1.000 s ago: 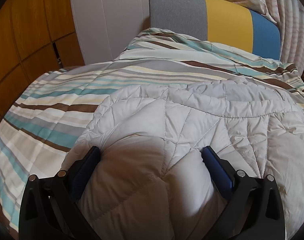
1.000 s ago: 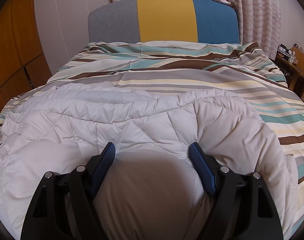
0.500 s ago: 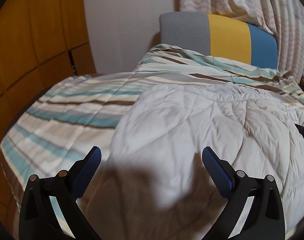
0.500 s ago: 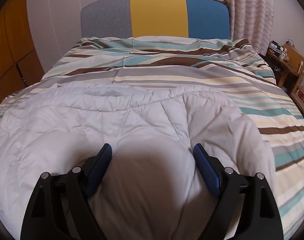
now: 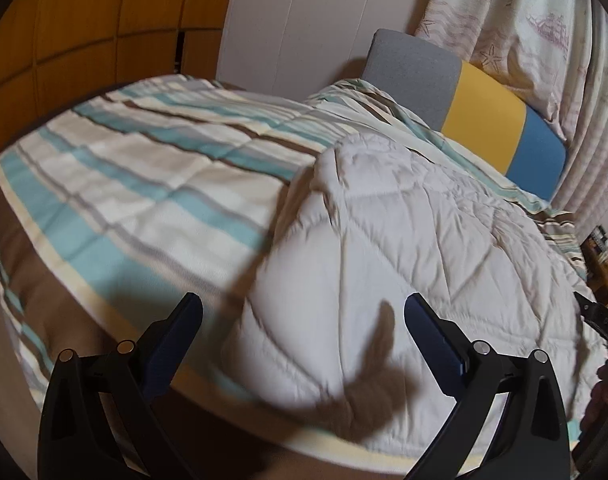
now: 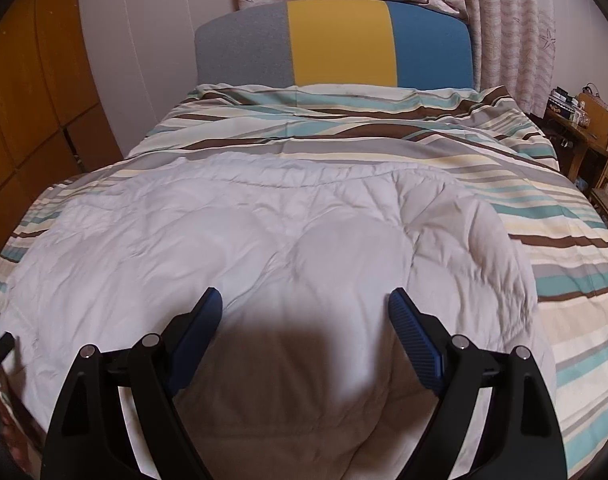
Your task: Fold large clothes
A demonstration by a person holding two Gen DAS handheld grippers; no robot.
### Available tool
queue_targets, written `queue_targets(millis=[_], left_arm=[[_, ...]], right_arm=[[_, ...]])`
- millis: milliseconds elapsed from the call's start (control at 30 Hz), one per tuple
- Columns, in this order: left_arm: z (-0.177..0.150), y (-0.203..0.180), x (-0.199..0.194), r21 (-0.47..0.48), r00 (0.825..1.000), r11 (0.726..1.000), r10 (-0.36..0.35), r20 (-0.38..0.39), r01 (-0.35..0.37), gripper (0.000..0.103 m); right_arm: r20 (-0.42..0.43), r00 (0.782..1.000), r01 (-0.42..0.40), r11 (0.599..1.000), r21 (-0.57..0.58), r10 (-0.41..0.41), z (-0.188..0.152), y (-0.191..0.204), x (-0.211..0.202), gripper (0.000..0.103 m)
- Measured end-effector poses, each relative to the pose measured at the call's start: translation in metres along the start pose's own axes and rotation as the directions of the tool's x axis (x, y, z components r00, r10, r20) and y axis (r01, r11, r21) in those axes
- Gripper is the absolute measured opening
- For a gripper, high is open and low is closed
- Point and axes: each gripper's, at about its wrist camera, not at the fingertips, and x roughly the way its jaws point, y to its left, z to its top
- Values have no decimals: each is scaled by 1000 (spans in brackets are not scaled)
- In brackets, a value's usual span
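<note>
A white quilted puffy garment (image 5: 423,232) (image 6: 244,232) lies spread flat on the striped bedspread (image 5: 144,184) (image 6: 563,240). My left gripper (image 5: 302,308) hovers open over the garment's left edge, one blue pad above the bedspread and the other above the garment, with nothing pinched. My right gripper (image 6: 305,300) hangs open above the garment's near middle, its shadow on the fabric, and its pads are clear of the cloth. The right gripper's tip (image 5: 599,320) shows at the right edge of the left wrist view.
A grey, yellow and blue headboard (image 6: 339,44) closes the far end of the bed. Wooden wardrobe doors (image 5: 84,20) stand along the left. A cluttered wooden side table (image 6: 583,120) is at the right, with patterned curtains (image 6: 503,20) behind.
My left gripper has swung left and rolled, from over the garment's middle to its left edge. My right gripper has drawn back and up a little, its jaws slightly wider.
</note>
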Motion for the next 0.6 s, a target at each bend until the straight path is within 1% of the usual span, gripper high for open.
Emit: queue_targets(millis=[167, 233, 300, 367, 400, 433, 467, 500, 567, 600], left_arm=[[-19, -1, -7, -16, 997, 997, -73, -29, 72, 100], [-27, -2, -10, -22, 995, 996, -92, -30, 91, 100], [-34, -2, -10, -34, 992, 992, -120, -47, 118, 100], [-42, -3, -10, -56, 985, 987, -157, -67, 154, 96], [-44, -4, -10, -61, 983, 984, -169, -73, 165, 94], [-48, -5, -10, -65, 979, 981, -187, -78, 183, 93], [-50, -7, -10, -65, 976, 978, -201, -78, 196, 91], [-51, -8, -10, -64, 974, 976, -211, -80, 207, 87], [-51, -11, -7, -69, 968, 970, -237, -87, 231, 86], [-49, -12, -6, -72, 967, 970, -238, -86, 233, 86]], right_arm=[[13, 998, -65, 998, 4, 65, -19, 9, -24, 81], [16, 996, -91, 996, 12, 91, -30, 11, -32, 73], [25, 992, -127, 991, 33, 126, -41, 13, -41, 66], [34, 986, -166, 985, 53, 164, -51, 15, -48, 53], [37, 982, -188, 980, 62, 186, -56, 16, -50, 43], [38, 976, -216, 974, 63, 214, -62, 19, -53, 38], [42, 973, -230, 972, 56, 228, -65, 21, -55, 36], [49, 971, -236, 971, 43, 234, -67, 25, -56, 31], [60, 970, -235, 972, 6, 234, -69, 33, -57, 29], [57, 971, -234, 972, -2, 234, -69, 35, -56, 28]])
